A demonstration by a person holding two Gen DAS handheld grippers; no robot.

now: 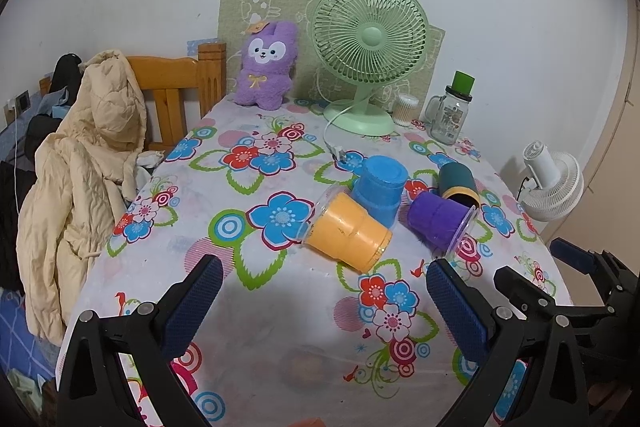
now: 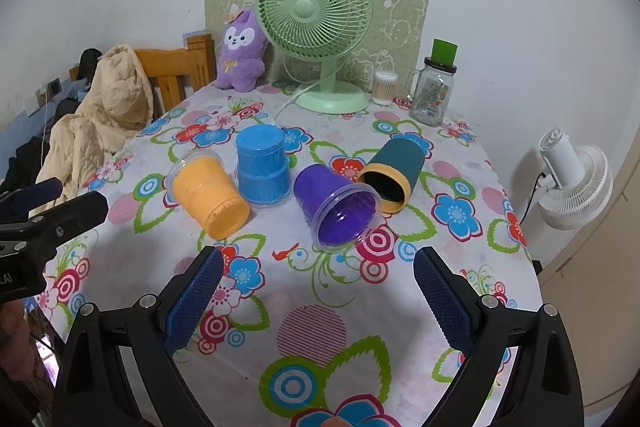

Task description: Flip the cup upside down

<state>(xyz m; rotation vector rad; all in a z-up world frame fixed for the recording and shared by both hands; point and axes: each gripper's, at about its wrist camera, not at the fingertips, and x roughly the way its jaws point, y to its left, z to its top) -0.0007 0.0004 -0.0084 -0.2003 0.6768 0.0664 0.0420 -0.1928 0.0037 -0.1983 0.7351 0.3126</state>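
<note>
Several cups sit on the flowered tablecloth point(image 1: 280, 327). An orange cup point(image 1: 346, 231) point(image 2: 208, 193) lies on its side. A blue cup point(image 1: 380, 189) point(image 2: 262, 165) stands upside down behind it. A purple cup point(image 1: 440, 221) point(image 2: 334, 205) lies on its side, mouth toward the right wrist view. A dark teal cup with a yellow rim point(image 1: 458, 183) point(image 2: 392, 173) lies on its side behind it. My left gripper point(image 1: 324, 293) is open and empty, in front of the orange cup. My right gripper point(image 2: 318, 287) is open and empty, in front of the purple cup.
A green desk fan point(image 1: 366, 55) point(image 2: 316, 27), a purple plush toy point(image 1: 266, 65), a cotton swab jar point(image 1: 406, 109) and a glass mug jar point(image 1: 450, 115) stand along the back. A wooden chair with a beige coat point(image 1: 88, 163) is left. A white fan point(image 1: 554, 183) is right.
</note>
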